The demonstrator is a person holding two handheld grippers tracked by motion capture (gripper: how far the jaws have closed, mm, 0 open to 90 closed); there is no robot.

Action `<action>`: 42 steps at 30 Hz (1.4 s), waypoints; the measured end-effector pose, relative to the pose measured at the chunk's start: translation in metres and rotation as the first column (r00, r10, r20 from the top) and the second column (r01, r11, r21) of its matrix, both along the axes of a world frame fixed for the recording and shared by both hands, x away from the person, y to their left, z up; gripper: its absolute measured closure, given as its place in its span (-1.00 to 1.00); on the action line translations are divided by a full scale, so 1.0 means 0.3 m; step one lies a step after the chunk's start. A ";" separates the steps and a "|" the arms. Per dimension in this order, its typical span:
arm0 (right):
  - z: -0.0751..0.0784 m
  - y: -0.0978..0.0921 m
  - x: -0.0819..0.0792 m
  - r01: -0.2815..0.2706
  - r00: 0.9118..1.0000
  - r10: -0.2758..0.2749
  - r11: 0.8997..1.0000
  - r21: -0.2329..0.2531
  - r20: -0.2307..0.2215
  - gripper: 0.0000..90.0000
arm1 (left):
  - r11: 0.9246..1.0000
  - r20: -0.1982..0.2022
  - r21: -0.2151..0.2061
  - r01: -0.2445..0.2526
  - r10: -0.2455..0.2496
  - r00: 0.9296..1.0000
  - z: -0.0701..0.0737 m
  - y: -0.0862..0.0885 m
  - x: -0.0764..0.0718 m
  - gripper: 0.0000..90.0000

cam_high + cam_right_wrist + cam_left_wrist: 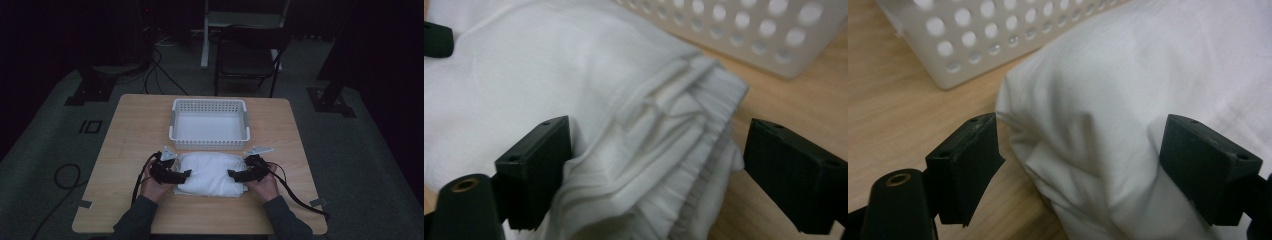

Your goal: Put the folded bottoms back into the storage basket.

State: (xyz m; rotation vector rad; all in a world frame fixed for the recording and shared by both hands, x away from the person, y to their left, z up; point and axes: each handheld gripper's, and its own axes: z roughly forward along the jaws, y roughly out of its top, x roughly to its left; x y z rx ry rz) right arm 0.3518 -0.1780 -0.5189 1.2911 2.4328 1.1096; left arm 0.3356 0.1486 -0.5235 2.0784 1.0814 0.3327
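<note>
On the table (125, 150) an empty basket (209, 136) sits at 12 o'clock of the folded cloth (210, 172) (long axis 9 to 3); left gripper (184, 175) and right gripper (234, 174), equally near, straddle its ends, jaws wide

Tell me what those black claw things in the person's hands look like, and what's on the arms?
Each gripper is black: the left gripper and right gripper end in two chunky, blocky jaws with small screw holes. A grey three-cornered plate sits on top of each, and a black cable trails from the back. A brass-coloured ring shows near one jaw. The sleeves are dark grey.
</note>
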 end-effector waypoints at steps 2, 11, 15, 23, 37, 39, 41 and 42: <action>-0.013 -0.007 0.005 0.004 1.000 -0.004 1.000 0.018 -0.024 -0.75 | 1.000 -0.016 -0.003 0.001 -0.001 1.000 -0.014 0.002 0.003 -0.65; -0.058 -0.003 0.030 -0.010 0.995 0.017 0.998 0.066 -0.099 -0.77 | 0.998 -0.115 -0.069 -0.007 -0.001 0.993 -0.062 0.023 0.033 -0.80; -0.075 -0.016 0.043 -0.007 0.990 0.023 0.994 0.111 -0.141 -0.77 | 0.996 -0.138 -0.090 -0.015 0.003 0.990 -0.071 0.030 0.041 -0.83; -0.087 -0.012 0.048 -0.024 0.987 0.045 0.990 0.136 -0.155 -0.75 | 0.993 -0.170 -0.114 -0.011 -0.008 0.985 -0.079 0.036 0.050 -0.82; -0.094 -0.013 0.068 -0.040 0.970 0.094 0.972 0.231 -0.225 -0.26 | 0.962 -0.256 -0.271 0.046 -0.118 0.960 -0.092 0.050 0.064 -0.10; -0.094 -0.014 0.070 -0.041 0.968 0.097 0.971 0.236 -0.232 -0.22 | 0.956 -0.265 -0.290 0.043 -0.124 0.956 -0.097 0.053 0.066 -0.02; -0.095 -0.014 0.069 -0.042 0.967 0.099 0.970 0.238 -0.233 -0.17 | 0.953 -0.268 -0.298 0.047 -0.131 0.954 -0.097 0.055 0.067 0.05; -0.095 -0.013 0.069 -0.042 0.968 0.098 0.970 0.238 -0.232 -0.15 | 0.954 -0.267 -0.297 0.048 -0.131 0.955 -0.096 0.054 0.066 0.08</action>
